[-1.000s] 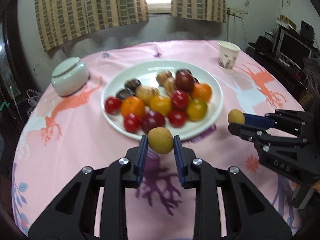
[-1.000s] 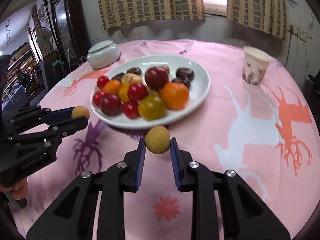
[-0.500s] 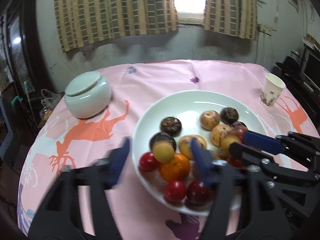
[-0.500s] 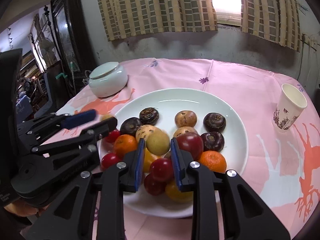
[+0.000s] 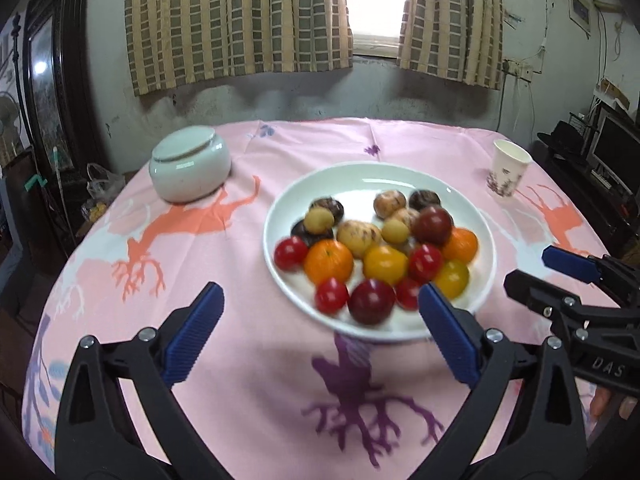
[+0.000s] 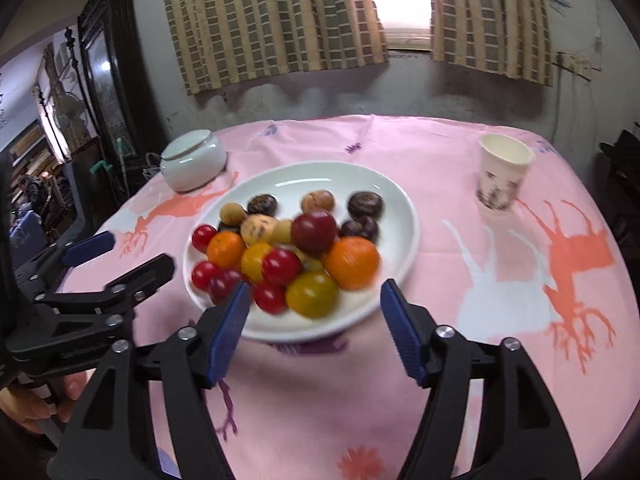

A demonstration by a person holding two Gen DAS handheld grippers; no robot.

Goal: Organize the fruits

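Change: a second ago each gripper pinched one small tan round fruit over the pink printed tablecloth [image 5: 248, 360]; now both pairs of jaws are empty and both fruits lie on the white round ceramic plate [image 5: 280, 208].
Left gripper [image 5: 316, 326]: jaws spread wide and opening, nothing between the blue ribbed pads; it hangs over the cloth at the plate's near rim.
Right gripper [image 6: 314, 322]: jaws parted and opening too, nothing held; the plate's near edge shows in the gap.
Left-hand fruit [image 5: 319, 218]: rests at the far left of the pile, against a dark brown wrinkled fruit [image 5: 330, 205].
Right-hand fruit [image 5: 395, 231]: sits mid-pile, beside the speckled yellowish fruit [image 5: 359, 236] and the dark red plum-like fruit [image 5: 433, 224].
Rest of the plate: red cherry tomatoes, oranges and yellow tomatoes crowd the near half; the view is a little blurred.
Bystanders: the pale lidded ceramic jar [image 5: 190, 170] and the white paper cup [image 5: 508, 170] stand apart from the plate.
Meaning for the task: no loose fruit shows on the cloth, so I judge the gathering done or close to it.
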